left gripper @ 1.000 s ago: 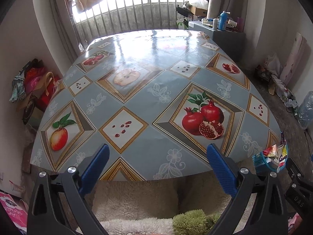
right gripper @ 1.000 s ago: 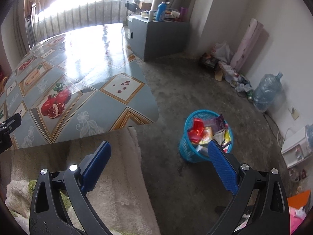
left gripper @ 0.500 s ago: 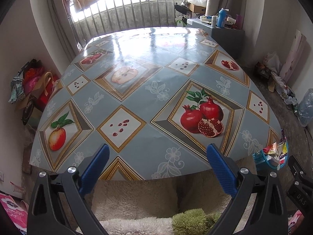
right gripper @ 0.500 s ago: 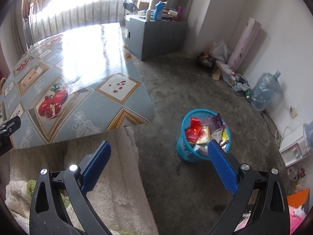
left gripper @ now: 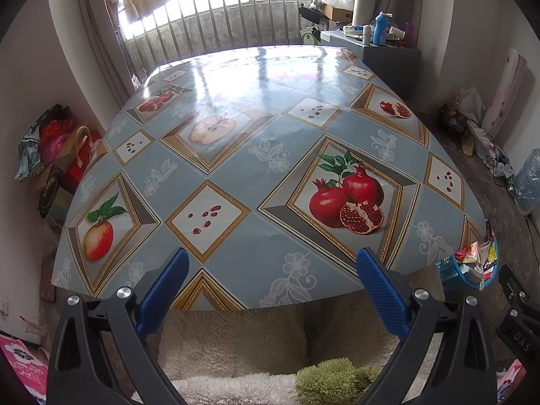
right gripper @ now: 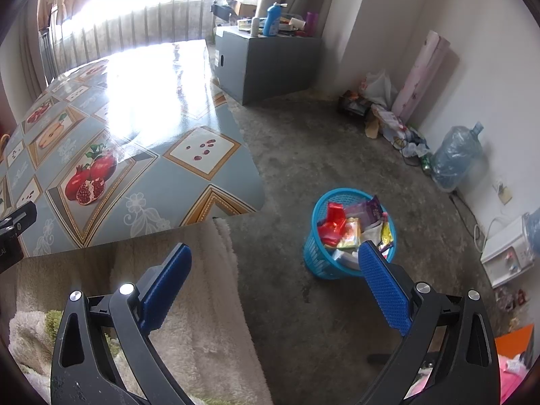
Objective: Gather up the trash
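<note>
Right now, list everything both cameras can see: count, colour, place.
table: one, blue-grey fruit-print cloth, centre, nothing lying on it.
basket: one, blue plastic, on the floor right of the table.
wrappers: several, red, yellow, purple, filling the basket.
cabinet: one, grey, beyond the table's far right corner.
bottle: one, blue, on the cabinet.
water jug: one, clear bluish, by the right wall.
bags: a pile, red and mixed, left wall.
fleece blanket: one, beige, below the table's near edge.
left gripper: one, black with blue jaws, open.
right gripper: one, same, open.
</note>
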